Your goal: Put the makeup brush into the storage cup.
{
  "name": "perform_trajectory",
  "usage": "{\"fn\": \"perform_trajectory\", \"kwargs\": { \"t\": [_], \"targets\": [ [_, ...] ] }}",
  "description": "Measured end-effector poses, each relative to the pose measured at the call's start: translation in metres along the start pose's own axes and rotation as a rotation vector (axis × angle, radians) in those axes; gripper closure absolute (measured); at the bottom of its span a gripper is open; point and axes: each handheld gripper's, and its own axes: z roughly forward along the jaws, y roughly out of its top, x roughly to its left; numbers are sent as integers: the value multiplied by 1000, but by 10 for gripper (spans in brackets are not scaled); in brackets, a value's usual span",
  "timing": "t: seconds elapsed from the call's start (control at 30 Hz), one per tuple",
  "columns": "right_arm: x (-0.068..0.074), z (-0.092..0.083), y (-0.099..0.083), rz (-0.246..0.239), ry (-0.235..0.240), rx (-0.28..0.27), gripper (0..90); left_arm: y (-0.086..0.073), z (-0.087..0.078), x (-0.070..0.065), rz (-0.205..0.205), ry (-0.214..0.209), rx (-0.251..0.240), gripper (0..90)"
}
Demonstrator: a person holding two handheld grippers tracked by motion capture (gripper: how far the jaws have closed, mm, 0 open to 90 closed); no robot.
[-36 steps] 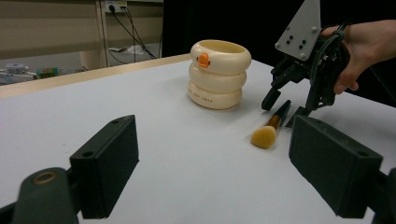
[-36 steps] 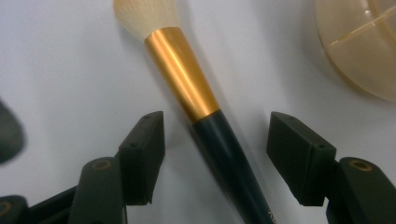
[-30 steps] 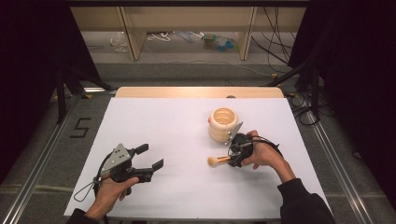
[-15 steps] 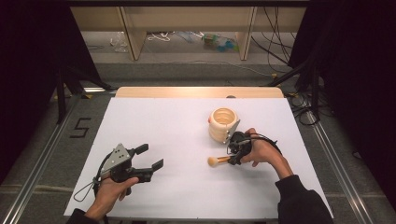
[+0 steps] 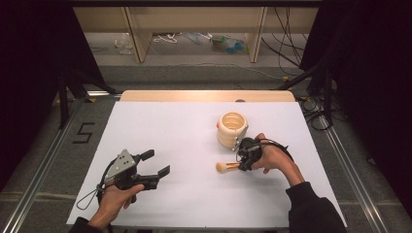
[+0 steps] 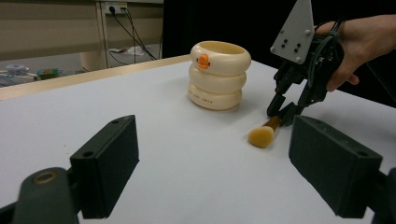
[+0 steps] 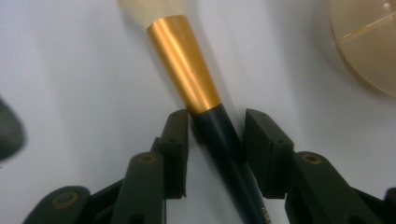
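Right gripper fingers just closing around makeup brush handle, small gaps remaining; bristles cropped. Left gripper fingers wide, empty.

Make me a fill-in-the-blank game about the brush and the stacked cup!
1. The brush lies on the ____ table.
2. Its dark handle sits between the jaws of the ____ hand-held gripper.
3. The cup has ____ stacked rings.
4. The left hand-held gripper holds ____.

Missing words: white; right; three; nothing

right gripper jaws closing around brush handle, gap remaining
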Motion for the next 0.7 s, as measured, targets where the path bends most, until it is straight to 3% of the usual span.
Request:
{"fn": "perform_trajectory", "kwargs": {
  "t": [0.17, 0.33, 0.37, 0.43, 0.7],
  "targets": [
    [2, 0, 2, -8, -3, 18, 686, 0, 0, -1, -17, 7, 1, 160],
    [3, 0, 5, -27, 0, 37, 706, 0, 0, 0, 2, 1, 2, 160],
    [3, 0, 5, -24, -8, 31, 707, 0, 0, -1, -17, 5, 1, 160],
    [3, 0, 5, -29, 1, 41, 707, 0, 1, 1, 3, -6, -2, 160],
    [4, 1, 8, -37, -5, 59, 719, 0, 0, 0, 3, 0, 4, 160]
  ]
}}
